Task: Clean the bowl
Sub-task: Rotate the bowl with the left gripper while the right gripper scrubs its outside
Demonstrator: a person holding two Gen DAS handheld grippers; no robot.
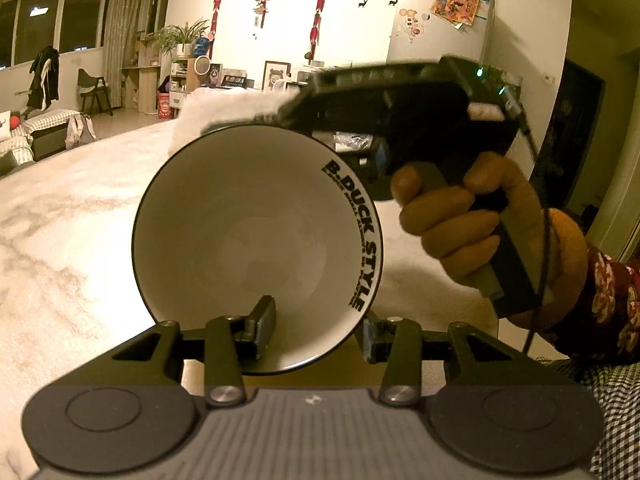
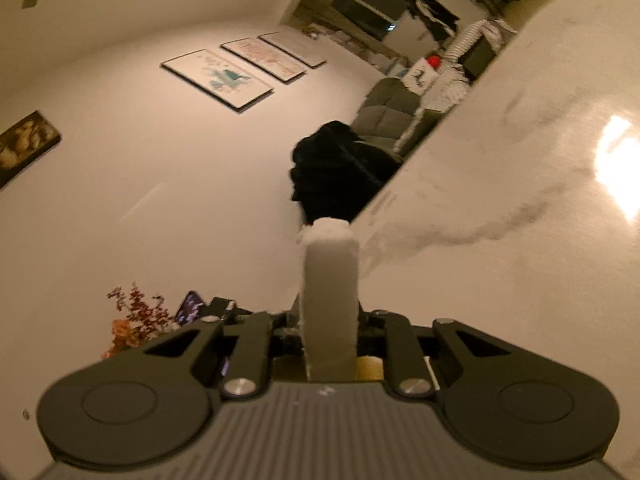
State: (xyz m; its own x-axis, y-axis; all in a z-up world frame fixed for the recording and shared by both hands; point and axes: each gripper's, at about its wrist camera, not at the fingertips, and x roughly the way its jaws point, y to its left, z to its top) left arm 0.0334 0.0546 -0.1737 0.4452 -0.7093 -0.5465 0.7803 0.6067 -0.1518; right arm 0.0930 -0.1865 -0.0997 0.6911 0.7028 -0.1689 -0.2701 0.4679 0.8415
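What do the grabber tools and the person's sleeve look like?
Both grabbers are matte black with a ribbed grey top, round black discs at the sides and silver screws. The right gripper has a pistol-style handle, small green lights and a thin black cable. The sleeve is dark red with pale flowers, beside black-and-white checked cloth.

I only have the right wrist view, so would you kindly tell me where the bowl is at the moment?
Observer: The bowl is gripped at its lower rim by the left hand-held gripper, tilted so that its inside faces the camera.
Operator: Thank you. Is my white cloth near it?
Observer: Yes, the white cloth sits at the bowl's upper rim, ahead of the right hand-held gripper.
Operator: Does the inside look dirty?
Observer: It looks plain white, with black lettering along the right side.
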